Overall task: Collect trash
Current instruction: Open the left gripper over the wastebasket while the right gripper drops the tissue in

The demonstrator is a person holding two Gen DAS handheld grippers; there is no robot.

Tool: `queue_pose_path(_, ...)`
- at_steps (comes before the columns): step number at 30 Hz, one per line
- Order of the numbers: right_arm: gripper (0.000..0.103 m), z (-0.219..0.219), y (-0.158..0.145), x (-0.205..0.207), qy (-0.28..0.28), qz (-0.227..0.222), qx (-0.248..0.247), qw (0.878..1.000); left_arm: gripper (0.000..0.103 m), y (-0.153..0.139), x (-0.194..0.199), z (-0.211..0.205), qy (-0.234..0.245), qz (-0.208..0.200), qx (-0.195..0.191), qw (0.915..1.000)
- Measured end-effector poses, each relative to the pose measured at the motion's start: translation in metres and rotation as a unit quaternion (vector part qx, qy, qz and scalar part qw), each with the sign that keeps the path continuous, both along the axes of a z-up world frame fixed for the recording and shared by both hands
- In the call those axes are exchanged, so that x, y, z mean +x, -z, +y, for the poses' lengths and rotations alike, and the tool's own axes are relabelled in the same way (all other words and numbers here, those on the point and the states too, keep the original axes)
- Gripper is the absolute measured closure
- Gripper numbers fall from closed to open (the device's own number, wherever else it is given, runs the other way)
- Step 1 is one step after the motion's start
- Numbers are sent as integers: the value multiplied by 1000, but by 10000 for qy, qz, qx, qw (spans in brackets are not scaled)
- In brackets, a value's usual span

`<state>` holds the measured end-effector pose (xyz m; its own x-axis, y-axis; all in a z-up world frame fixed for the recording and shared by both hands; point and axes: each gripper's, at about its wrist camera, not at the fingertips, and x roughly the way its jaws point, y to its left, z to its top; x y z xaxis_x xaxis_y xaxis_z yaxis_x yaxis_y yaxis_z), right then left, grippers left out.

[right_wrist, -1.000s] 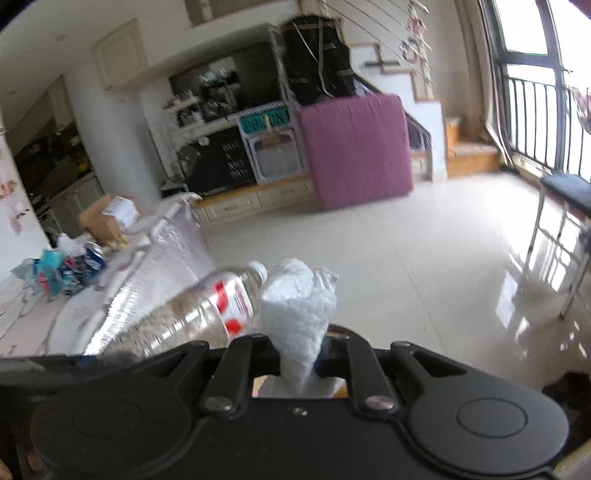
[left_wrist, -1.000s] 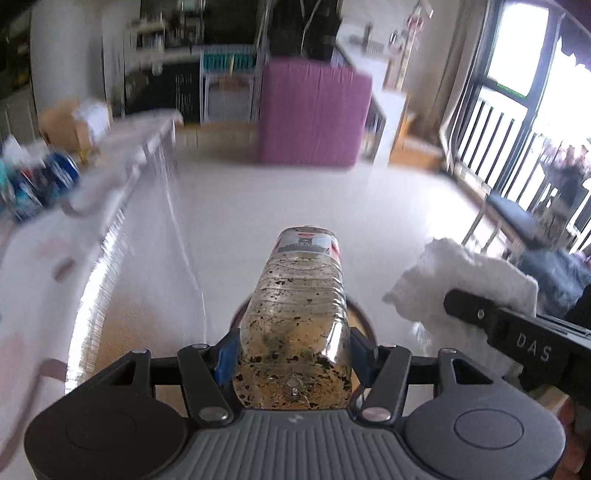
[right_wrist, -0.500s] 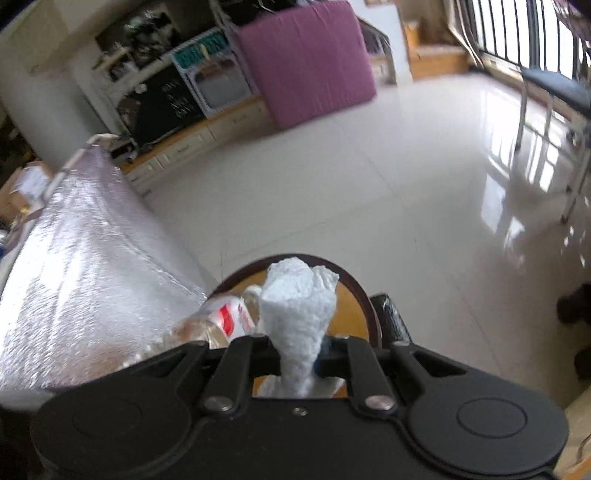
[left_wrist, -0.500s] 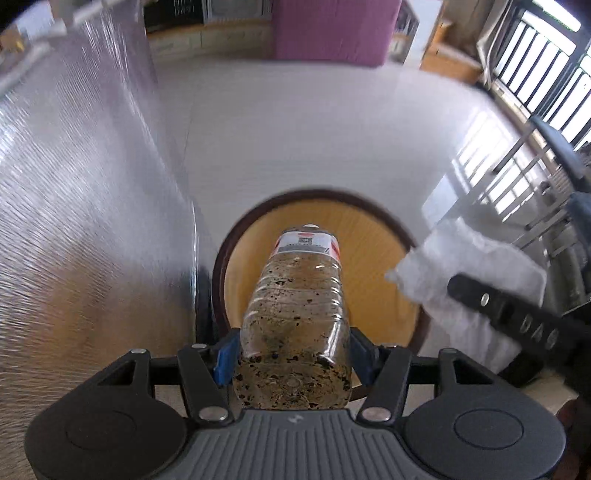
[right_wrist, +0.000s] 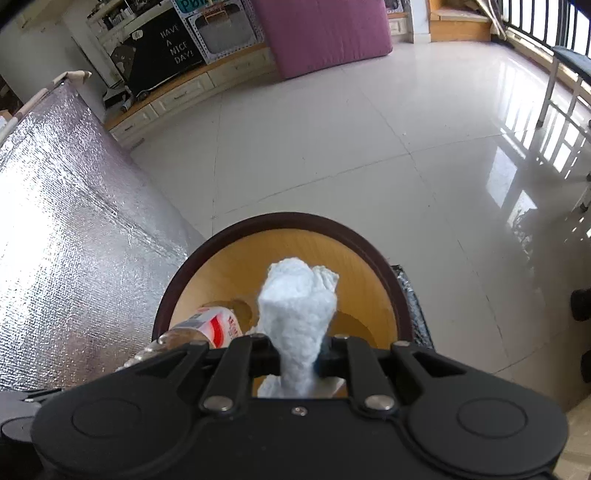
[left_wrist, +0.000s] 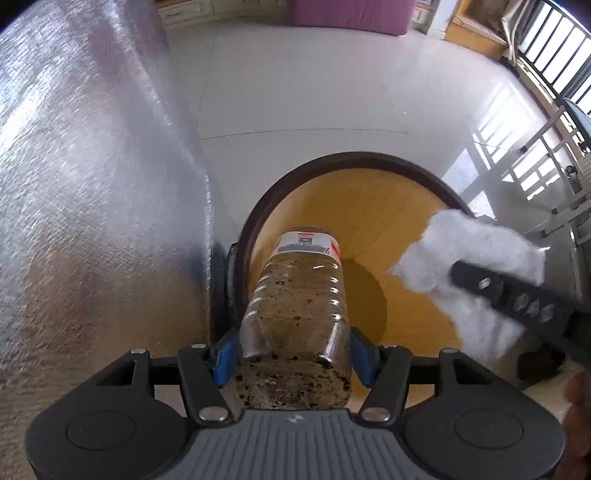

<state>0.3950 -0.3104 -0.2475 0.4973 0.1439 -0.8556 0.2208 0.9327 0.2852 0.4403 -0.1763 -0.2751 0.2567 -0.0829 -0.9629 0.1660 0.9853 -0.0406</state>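
So both grippers are loaded up and sitting right over the bin, a round one with a dark brown rim and a yellow-orange inside, standing on the pale tiled floor.

The left gripper is clamped on a clear plastic bottle, blue pads pressed against both sides near its base. The bottle points forward, away from the camera and down into the bin's mouth. It's got a white and red label up near the neck end and the inside is full of brownish liquid and dark specks, pretty grimy. In the right wrist view the label end of the bottle pokes in from the lower left, over the bin opening.

The right gripper is squeezed tight on a wad of white tissue paper, pinched narrow at the fingers and fanning out above them. From the left camera the same tissue paper shows over the right edge of the bin, with 1 black finger of the right gripper lying across it.

On the left, just beside the bin, there's a big sheet of silver foil material draped downward. Further back there's a purple mat propped upright and a black board reading "HAVE A NICE DAY!".
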Motion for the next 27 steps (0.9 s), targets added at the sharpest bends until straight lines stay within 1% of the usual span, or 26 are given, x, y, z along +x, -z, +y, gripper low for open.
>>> queue_pose_path(5, 89, 5, 11, 2, -150, 154, -80, 9997, 41, 0, 0, -9, 166, -99, -85, 9998)
queue_pose_path(7, 79, 5, 11, 3, -138, 172, -73, 9997, 40, 3, 0, -8, 121, -78, -76, 9999)
queue_pose_path(8, 76, 5, 10, 3, -96, 176, -86, 9998, 40, 4, 1, -8, 100, -49, -74, 9999)
queue_pose_path(9, 71, 5, 9, 3, -57, 167, -88, 9998, 40, 5, 1, -7, 77, -28, -87, 9999)
queue_pose_path(11, 66, 2, 7, 3, -29, 134, -69, 9999, 39, 6, 0, -6, 30, -9, -129, 9999)
queue_pose_path(13, 57, 1, 5, 2, -28, 120, -72, 9999, 39, 6, -1, -2, 21, -11, -150, 9999)
queue_pose_path(15, 55, 1, 3, 2, -20, 99, -100, 9999, 39, 6, -2, 0, -4, -7, -150, 9999)
queue_pose_path(20, 53, -2, -4, -1, 21, 96, -64, 9999, 37, 1, -8, 8, -34, -32, -158, 9999)
queue_pose_path(25, 48, -4, -11, -3, 24, 60, -121, 9999, 30, -7, -14, 10, 3, -73, -131, 9999)
queue_pose_path(27, 48, -6, -12, -5, 37, 81, -127, 9999, 29, -9, -17, 12, 22, -94, -89, 9999)
